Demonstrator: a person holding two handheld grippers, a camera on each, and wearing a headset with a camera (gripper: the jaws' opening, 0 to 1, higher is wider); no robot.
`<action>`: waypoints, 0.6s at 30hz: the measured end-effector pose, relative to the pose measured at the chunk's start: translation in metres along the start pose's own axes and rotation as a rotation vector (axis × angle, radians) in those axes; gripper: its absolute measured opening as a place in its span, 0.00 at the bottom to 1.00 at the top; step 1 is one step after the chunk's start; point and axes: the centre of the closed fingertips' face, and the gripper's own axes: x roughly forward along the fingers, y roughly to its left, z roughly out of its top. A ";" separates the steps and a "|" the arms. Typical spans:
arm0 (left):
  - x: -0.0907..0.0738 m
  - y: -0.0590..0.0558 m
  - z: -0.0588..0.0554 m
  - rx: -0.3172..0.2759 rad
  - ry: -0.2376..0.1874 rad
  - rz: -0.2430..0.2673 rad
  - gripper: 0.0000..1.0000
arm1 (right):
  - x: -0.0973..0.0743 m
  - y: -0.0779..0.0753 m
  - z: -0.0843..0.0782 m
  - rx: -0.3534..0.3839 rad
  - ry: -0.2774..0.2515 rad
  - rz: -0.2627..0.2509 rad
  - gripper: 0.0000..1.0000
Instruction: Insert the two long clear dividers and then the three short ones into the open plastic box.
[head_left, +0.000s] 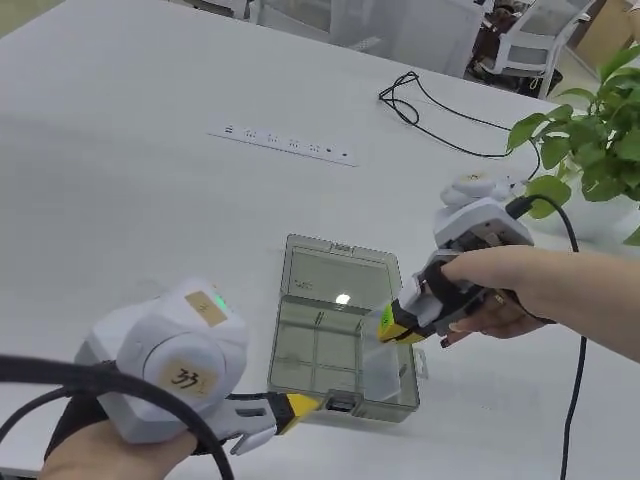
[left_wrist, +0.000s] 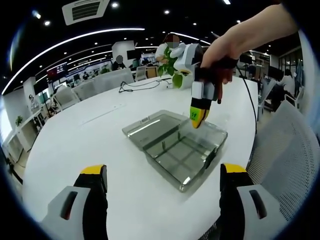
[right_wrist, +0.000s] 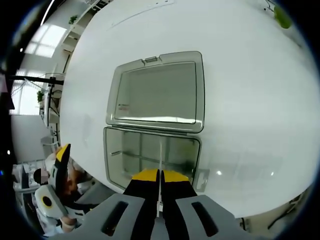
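The open clear plastic box (head_left: 345, 385) lies in front of me with its lid (head_left: 340, 268) flat behind it. Clear dividers stand in a grid inside the box (left_wrist: 175, 150). My right gripper (head_left: 392, 326) hangs over the right part of the tray, shut on a thin clear divider (right_wrist: 160, 155) seen edge on, which reaches down into the box (right_wrist: 150, 160). The right gripper (left_wrist: 199, 116) also shows from the left gripper view, tips pointing down. My left gripper (head_left: 285, 415) is open just before the box's near edge, its fingers (left_wrist: 92, 182) spread wide with nothing between them.
A white power strip (head_left: 285, 142) lies at the back of the white table (head_left: 120, 200). A black cable (head_left: 440, 115) loops to the right of it, near a potted plant (head_left: 590, 140) and a small white object (head_left: 475, 185). Office chairs (head_left: 530, 40) stand beyond the table.
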 end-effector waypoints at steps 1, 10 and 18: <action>0.000 0.000 0.000 -0.001 0.000 0.000 0.96 | 0.001 0.001 -0.002 -0.005 0.002 -0.001 0.02; 0.000 0.000 0.000 -0.002 -0.001 0.002 0.95 | -0.002 -0.004 0.003 -0.013 -0.003 -0.008 0.02; -0.001 0.000 0.001 -0.002 -0.001 -0.001 0.95 | -0.001 -0.003 -0.001 -0.002 -0.003 -0.011 0.02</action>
